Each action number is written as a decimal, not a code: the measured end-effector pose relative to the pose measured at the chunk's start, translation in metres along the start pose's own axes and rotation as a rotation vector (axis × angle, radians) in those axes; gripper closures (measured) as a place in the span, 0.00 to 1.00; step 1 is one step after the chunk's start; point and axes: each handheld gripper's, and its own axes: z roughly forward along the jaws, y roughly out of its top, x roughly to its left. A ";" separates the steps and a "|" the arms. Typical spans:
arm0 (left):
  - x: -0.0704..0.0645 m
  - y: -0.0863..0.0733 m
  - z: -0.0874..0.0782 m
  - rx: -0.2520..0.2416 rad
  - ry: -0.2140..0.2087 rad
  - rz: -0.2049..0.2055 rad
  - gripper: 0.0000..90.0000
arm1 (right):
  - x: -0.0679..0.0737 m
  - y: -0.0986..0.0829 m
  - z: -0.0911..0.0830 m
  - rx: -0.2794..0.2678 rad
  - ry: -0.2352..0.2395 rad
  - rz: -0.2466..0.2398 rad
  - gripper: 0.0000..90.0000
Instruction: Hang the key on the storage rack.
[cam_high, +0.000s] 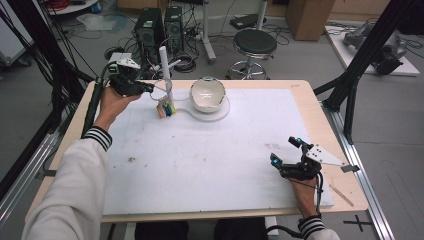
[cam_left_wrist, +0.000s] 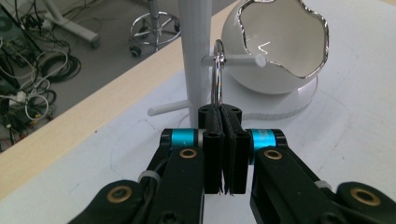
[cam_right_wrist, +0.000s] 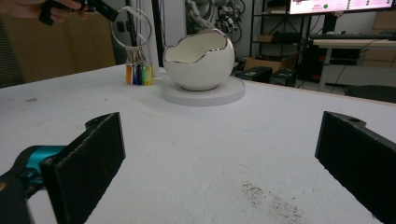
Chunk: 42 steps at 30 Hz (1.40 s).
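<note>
A metal key ring with several coloured tags loops over a side peg of the white post stand at the back left of the mat. My left gripper is shut on the ring's lower part; in the high view this gripper sits just left of the post. The right gripper view shows the ring with the tags dangling under it, above the mat. My right gripper rests at the front right of the mat, its jaws wide open and holding nothing.
A white egg-shaped bowl with a silver rim stands on a round white base right of the post. A white mat covers the wooden table. A stool, computer towers and cables lie on the floor beyond the far edge.
</note>
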 end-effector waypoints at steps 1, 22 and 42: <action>0.001 -0.001 0.001 0.006 -0.008 -0.004 0.97 | 0.000 0.000 0.000 0.000 0.000 0.001 0.01; -0.004 -0.014 -0.004 -0.106 0.086 0.028 0.56 | 0.000 0.000 0.000 0.001 0.004 -0.003 0.01; -0.033 -0.064 -0.056 -0.225 0.005 0.060 0.02 | 0.000 0.000 0.000 0.004 0.007 -0.002 0.01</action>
